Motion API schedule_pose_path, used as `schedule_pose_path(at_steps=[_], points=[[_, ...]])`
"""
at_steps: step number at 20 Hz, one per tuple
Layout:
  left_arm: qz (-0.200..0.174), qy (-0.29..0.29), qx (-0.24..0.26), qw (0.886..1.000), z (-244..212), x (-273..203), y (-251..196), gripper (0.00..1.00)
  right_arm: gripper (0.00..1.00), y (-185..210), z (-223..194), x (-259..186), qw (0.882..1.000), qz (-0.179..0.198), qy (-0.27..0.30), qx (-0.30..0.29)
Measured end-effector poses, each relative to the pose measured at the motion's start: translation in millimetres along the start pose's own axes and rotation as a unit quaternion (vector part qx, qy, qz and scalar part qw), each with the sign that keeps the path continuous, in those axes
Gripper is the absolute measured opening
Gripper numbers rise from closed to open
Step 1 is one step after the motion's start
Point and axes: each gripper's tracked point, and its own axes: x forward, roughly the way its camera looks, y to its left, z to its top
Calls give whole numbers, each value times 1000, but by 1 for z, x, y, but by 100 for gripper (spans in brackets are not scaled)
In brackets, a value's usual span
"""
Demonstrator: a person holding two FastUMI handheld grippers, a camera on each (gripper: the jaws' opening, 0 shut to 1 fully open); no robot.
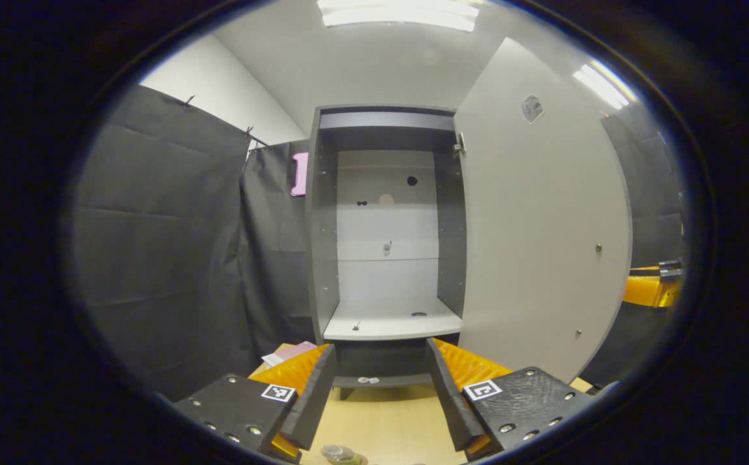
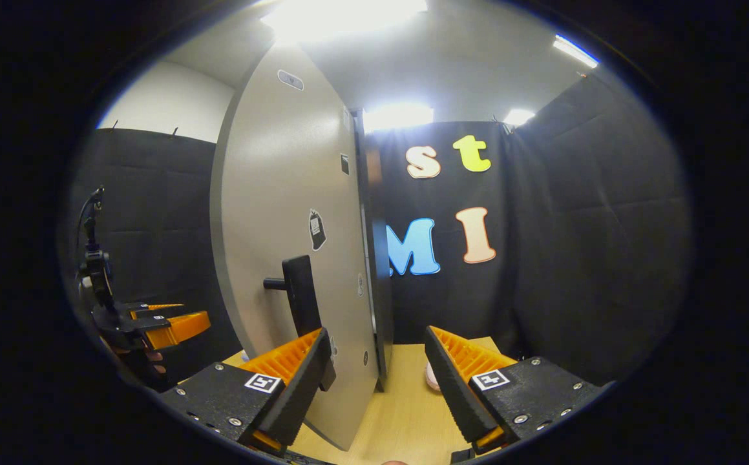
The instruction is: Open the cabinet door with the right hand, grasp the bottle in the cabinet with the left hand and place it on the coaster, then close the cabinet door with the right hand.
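While the cabinet door (image 1: 542,219) stands swung wide open on the right of the left gripper view, the cabinet (image 1: 387,226) shows its bare pale shelf straight ahead, and the left gripper (image 1: 380,394) hangs in front of it with its fingers spread wide and nothing between them. At the near bottom edge of that view, on the wooden table (image 1: 380,420), lies a small clear round thing; whether it is the bottle or the coaster I cannot tell. In the right gripper view the right gripper (image 2: 377,381) is also spread wide and holds nothing, its fingers either side of the door's near edge, the door handle (image 2: 296,290) just beyond its left finger and the other gripper far left.
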Motion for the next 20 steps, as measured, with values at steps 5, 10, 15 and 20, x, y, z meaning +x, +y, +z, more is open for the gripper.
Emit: schedule_pose_path(at_steps=[5, 10, 15, 20], points=[[-11, 1, -21, 1000, 0, 1, -2, 79, 92, 30, -5, 4, 1000, 15, 8, 13], [-16, 0, -16, 1000, 1, 0, -3, 79, 92, 59, -6, 10, 1000, 23, 9, 2], [-26, -9, -18, 999, 2, 1, -5, 79, 92, 88, -6, 22, 1000, 29, 10, -3], [-37, -18, -23, 999, 5, 3, -5, 79, 92, 113, -6, 37, 999, 34, 6, -15]])
